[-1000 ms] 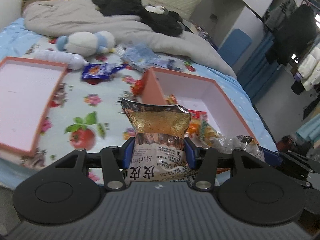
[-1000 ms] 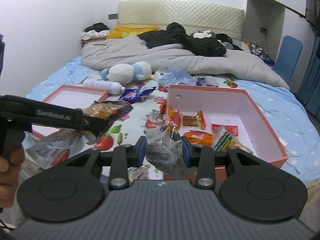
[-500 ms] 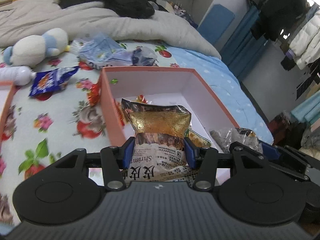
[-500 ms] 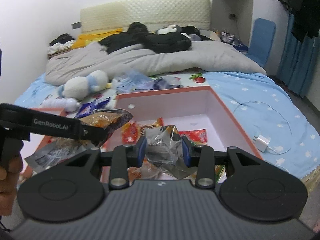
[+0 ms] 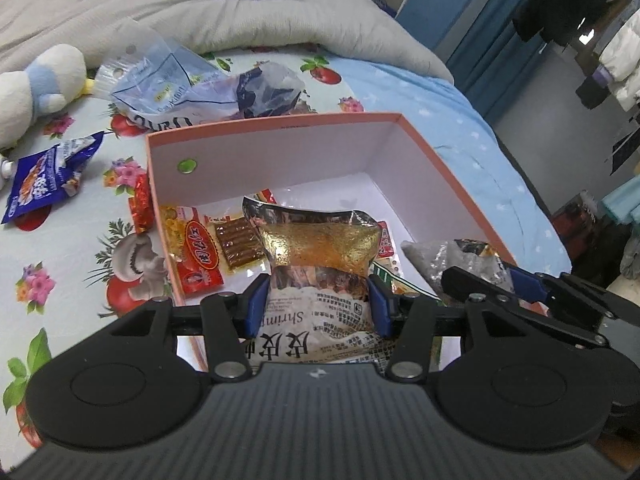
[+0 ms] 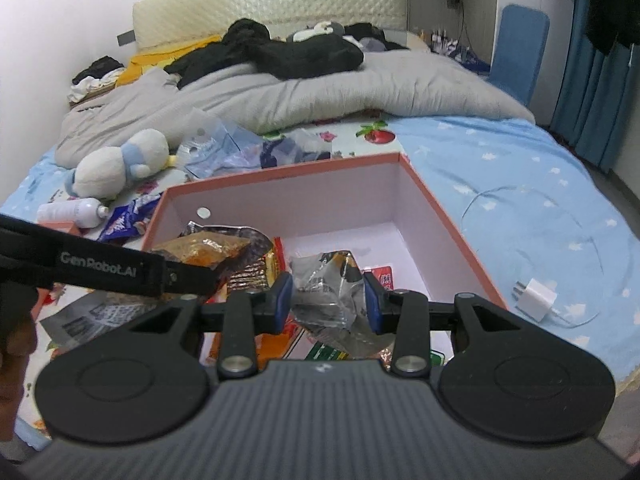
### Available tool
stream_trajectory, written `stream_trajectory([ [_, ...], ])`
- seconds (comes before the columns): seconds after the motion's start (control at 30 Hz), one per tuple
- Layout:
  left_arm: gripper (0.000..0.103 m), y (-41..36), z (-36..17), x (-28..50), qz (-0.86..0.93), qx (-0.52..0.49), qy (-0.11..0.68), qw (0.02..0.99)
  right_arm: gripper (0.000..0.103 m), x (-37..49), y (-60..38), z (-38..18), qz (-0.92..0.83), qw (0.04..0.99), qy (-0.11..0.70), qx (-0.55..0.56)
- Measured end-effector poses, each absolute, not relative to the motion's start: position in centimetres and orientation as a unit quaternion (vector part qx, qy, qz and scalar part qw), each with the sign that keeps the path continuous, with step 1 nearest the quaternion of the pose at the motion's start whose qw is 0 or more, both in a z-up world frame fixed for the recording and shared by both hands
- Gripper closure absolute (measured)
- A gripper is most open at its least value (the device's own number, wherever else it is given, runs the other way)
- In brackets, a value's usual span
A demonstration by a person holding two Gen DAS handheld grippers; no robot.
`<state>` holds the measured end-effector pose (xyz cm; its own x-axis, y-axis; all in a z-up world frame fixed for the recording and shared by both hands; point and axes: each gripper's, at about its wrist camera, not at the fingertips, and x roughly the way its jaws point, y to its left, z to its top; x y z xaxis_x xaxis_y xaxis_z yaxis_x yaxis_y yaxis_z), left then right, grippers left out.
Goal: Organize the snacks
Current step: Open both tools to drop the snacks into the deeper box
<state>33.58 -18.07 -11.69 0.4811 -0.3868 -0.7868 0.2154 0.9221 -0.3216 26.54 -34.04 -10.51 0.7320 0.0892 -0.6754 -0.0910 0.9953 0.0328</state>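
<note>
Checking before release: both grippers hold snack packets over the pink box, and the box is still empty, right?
Not empty. The left wrist view shows the pink box already holding snacks, including a red packet. The left gripper and right gripper do hold packets over it.

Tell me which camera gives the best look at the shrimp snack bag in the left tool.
The left wrist view: the shrimp snack bag sits centred between the left tool's fingers, print and golden top readable, above the pink box. The right wrist view shows it only sidelong, partly behind the left tool's arm.
</note>
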Motion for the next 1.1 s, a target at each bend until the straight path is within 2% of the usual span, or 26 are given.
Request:
stream_trajectory([
  [0.2, 0.045, -18.1, -12.4, 34.4, -0.178, -0.081, 0.485, 0.852, 0.057, 27.5, -34.2, -11.8, 0.052, 0.924, 0.379, 0.006],
  [0.27, 0.038, -17.9, -12.2, 34.3, -0.181, -0.082, 0.486, 0.851, 0.059, 27.4, -34.2, -11.7, 0.047, 0.924, 0.38, 0.009],
  [0.3, 0.034, -17.7, -12.0, 34.2, -0.179, -0.083, 0.484, 0.852, 0.056, 27.4, -34.3, -11.6, 0.046, 0.923, 0.381, 0.013],
  [0.33, 0.03, -17.5, -11.7, 33.9, -0.178, -0.081, 0.481, 0.855, 0.047, 27.2, -34.3, -11.3, 0.043, 0.924, 0.38, 0.017],
  [0.37, 0.029, -17.3, -11.3, 33.6, -0.178, -0.08, 0.474, 0.858, 0.038, 27.0, -34.3, -11.1, 0.04, 0.925, 0.378, 0.02],
  [0.4, 0.029, -17.1, -10.9, 33.4, -0.181, -0.08, 0.469, 0.861, 0.036, 26.7, -34.3, -10.8, 0.037, 0.927, 0.374, 0.022],
  [1.1, 0.029, -9.4, -2.8, 18.7, -0.179, -0.103, 0.386, 0.899, 0.036, 14.4, -28.8, -4.6, 0.064, 0.95, 0.305, 0.017],
])
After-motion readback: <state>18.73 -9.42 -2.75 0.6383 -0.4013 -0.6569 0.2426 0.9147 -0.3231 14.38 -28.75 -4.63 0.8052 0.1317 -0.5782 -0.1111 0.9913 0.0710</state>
